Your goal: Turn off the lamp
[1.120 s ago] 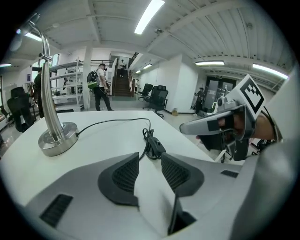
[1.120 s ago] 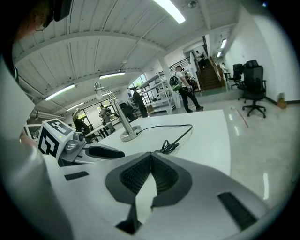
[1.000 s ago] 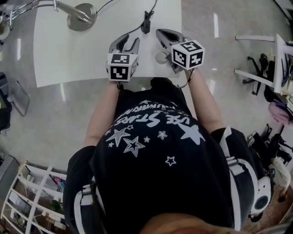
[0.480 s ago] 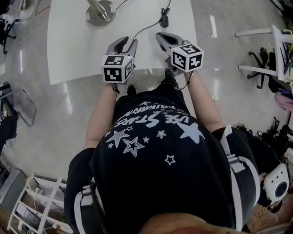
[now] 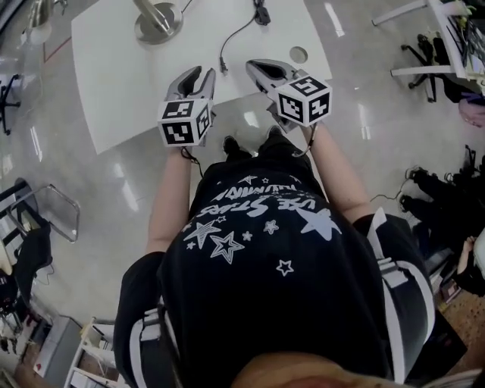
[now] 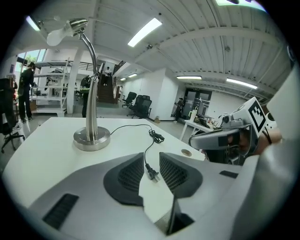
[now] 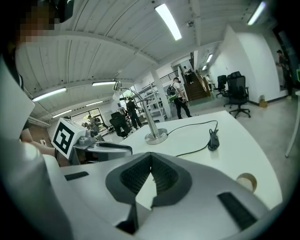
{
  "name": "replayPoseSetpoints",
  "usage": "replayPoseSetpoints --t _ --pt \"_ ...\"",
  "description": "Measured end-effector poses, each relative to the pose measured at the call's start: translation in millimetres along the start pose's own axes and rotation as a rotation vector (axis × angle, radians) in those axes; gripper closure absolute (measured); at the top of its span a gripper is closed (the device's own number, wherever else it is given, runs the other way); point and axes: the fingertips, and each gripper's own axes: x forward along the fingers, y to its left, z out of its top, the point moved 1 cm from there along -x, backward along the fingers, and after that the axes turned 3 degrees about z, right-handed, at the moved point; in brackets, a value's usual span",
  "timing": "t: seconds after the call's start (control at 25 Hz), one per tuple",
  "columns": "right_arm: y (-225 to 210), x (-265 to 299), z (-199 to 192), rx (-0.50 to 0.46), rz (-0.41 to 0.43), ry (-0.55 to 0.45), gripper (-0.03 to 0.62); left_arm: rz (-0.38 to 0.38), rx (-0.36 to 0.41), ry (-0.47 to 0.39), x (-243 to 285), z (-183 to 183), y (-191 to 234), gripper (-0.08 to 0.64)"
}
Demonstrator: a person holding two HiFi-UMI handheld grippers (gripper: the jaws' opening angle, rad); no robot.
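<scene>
The silver desk lamp stands on its round base (image 5: pixel 158 23) (image 6: pixel 92 138) (image 7: pixel 155 136) at the far left of the white table (image 5: pixel 114 83), with its gooseneck head (image 6: pixel 65 29) up high. Its black cord runs past an inline switch (image 5: pixel 261 11) (image 6: pixel 158 137) (image 7: pixel 213 139) to a plug (image 5: pixel 222 67) (image 6: pixel 152 173) lying loose on the table. My left gripper (image 5: pixel 193 76) (image 6: pixel 151 157) hovers over the table's near edge; its jaws are closing with nothing between them. My right gripper (image 5: pixel 261 68) (image 7: pixel 151 155) hangs beside it, pads meeting at the tips, empty.
A small tape roll (image 5: pixel 298 54) (image 7: pixel 246 181) lies near the table's right edge. Office chairs (image 5: pixel 424 53), shelving and standing people fill the room around. Shiny floor lies between the person's feet (image 5: pixel 250 144) and the table.
The person has stepped back from the table; both grippers pulled back from above the tabletop to its near edge. The lamp, cord and plug lie unmoved.
</scene>
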Motion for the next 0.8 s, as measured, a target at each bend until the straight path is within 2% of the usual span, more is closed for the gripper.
replayPoseSetpoints --t 0.24,0.48,0.8 --pt "3.2 -23.1 2.6 -0.028 -0.029 -0.018 0.586 0.021 -0.003 -0.036 -11.9 2.4 -13.0 0.529" --pt "9.7 -52.5 2.7 -0.057 -0.028 -0.041 0.586 0.054 0.005 -0.062 -24.1 9.0 -32.7 0.548" --pt "27.7 -122.2 -11.4 -0.044 -0.023 -0.107 0.586 0.048 0.038 -0.082 -57.9 2.3 -97.6 0.548"
